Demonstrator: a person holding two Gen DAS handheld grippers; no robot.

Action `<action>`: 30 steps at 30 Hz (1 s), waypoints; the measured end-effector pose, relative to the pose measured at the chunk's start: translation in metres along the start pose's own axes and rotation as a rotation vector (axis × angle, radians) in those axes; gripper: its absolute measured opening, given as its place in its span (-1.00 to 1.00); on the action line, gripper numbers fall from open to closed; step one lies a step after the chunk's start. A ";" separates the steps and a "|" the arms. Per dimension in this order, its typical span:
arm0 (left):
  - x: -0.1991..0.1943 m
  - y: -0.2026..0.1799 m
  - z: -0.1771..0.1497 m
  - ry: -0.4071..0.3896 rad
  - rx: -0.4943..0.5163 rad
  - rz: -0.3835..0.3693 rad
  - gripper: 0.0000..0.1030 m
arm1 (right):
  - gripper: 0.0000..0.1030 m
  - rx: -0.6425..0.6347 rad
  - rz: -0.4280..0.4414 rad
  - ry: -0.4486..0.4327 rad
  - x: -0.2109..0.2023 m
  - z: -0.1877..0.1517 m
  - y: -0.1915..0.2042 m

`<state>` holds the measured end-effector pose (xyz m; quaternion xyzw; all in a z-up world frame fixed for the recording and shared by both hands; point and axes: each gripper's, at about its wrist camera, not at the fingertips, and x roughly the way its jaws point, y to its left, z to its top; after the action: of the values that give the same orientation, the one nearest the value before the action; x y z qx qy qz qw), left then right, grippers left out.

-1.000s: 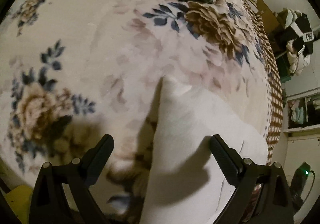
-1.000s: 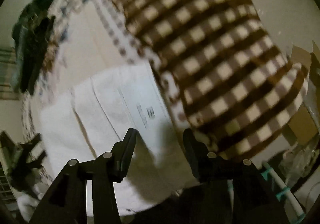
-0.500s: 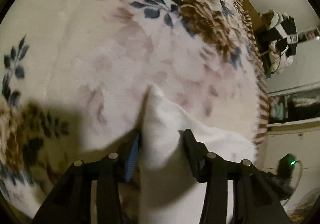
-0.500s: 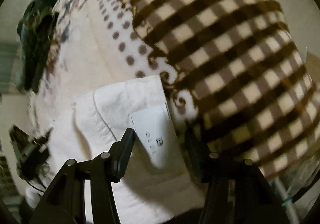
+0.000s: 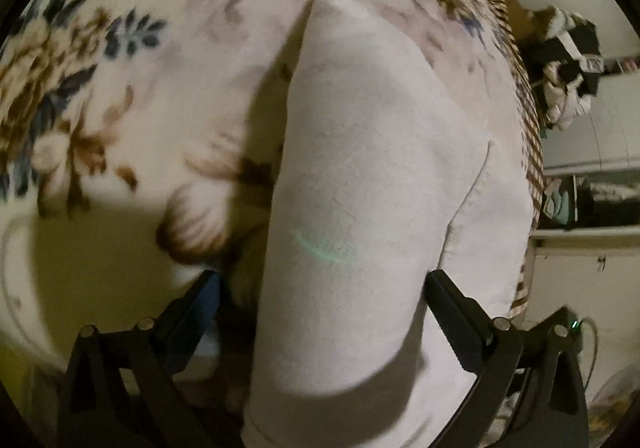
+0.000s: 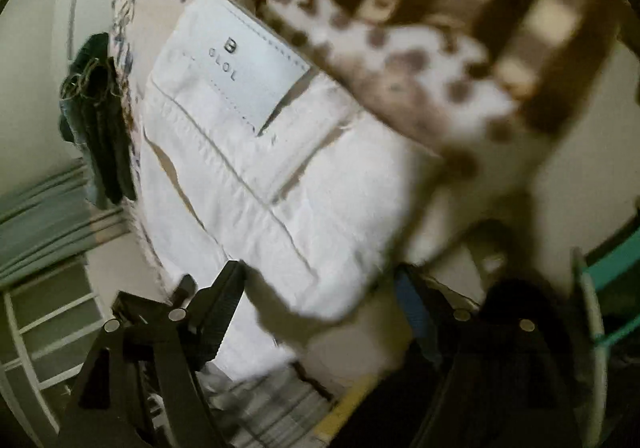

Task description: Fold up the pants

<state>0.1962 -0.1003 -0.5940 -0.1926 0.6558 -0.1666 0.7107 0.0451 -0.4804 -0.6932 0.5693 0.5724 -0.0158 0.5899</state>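
Observation:
White pants [image 5: 368, 176] lie folded on a floral blanket [image 5: 120, 96] on a bed. In the left wrist view my left gripper [image 5: 320, 288] is open, its fingers wide apart on either side of the pants' near end. In the right wrist view the pants [image 6: 256, 176] show the waistband with a white label [image 6: 240, 76] reading "BLOL". My right gripper [image 6: 320, 288] is open, its fingers spread at the pants' near edge. Neither gripper holds the cloth.
A brown-and-cream checked blanket border [image 6: 500, 8] runs along the bed's edge. Dark green folded clothes [image 6: 100, 120] lie at the far end. A heap of black-and-white clothes [image 5: 568, 64] sits on shelving to the right. A white wire rack [image 6: 44, 328] stands beside the bed.
Both grippers were shut on the pants half a second ago and have opened wide, letting the cloth go. Both have pulled back and the views have tilted.

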 end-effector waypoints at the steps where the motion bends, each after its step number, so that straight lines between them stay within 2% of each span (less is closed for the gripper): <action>1: 0.000 -0.002 0.002 0.002 0.018 0.009 1.00 | 0.54 -0.026 -0.007 -0.010 0.004 0.000 0.004; 3: -0.001 -0.002 0.007 0.022 0.015 0.007 1.00 | 0.56 -0.073 -0.022 -0.024 0.009 0.001 0.009; 6: 0.002 -0.005 0.010 0.051 0.015 0.007 1.00 | 0.52 -0.101 0.004 -0.025 0.007 -0.001 0.009; 10: 0.002 -0.004 0.010 0.046 0.011 -0.001 1.00 | 0.52 -0.128 -0.048 0.003 0.010 -0.006 0.009; 13: 0.001 -0.001 0.010 0.042 0.007 -0.009 1.00 | 0.52 -0.070 0.004 0.034 0.018 -0.002 0.010; 16: 0.001 0.001 0.011 0.041 -0.004 -0.020 1.00 | 0.53 -0.109 0.092 0.051 0.017 -0.006 0.030; 19: 0.001 0.003 0.012 0.042 -0.014 -0.037 1.00 | 0.52 -0.163 0.131 0.028 0.009 -0.011 0.040; 22: 0.001 0.003 0.011 0.039 -0.003 -0.032 1.00 | 0.43 -0.190 0.036 -0.010 0.016 -0.004 0.030; 26: 0.000 0.005 0.012 0.034 -0.021 -0.041 1.00 | 0.44 -0.187 0.088 -0.019 0.020 0.003 0.036; 28: 0.001 0.006 0.012 0.034 -0.025 -0.045 1.00 | 0.44 -0.201 0.175 -0.039 0.014 0.003 0.042; 29: 0.001 0.006 0.012 0.031 -0.025 -0.049 1.00 | 0.44 -0.218 0.164 -0.049 0.014 0.004 0.044; 30: 0.001 0.006 0.012 0.029 -0.024 -0.050 1.00 | 0.44 -0.234 0.116 -0.047 0.019 0.007 0.046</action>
<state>0.2079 -0.0953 -0.5969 -0.2150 0.6631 -0.1792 0.6942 0.0867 -0.4570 -0.6785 0.5283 0.5224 0.0720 0.6655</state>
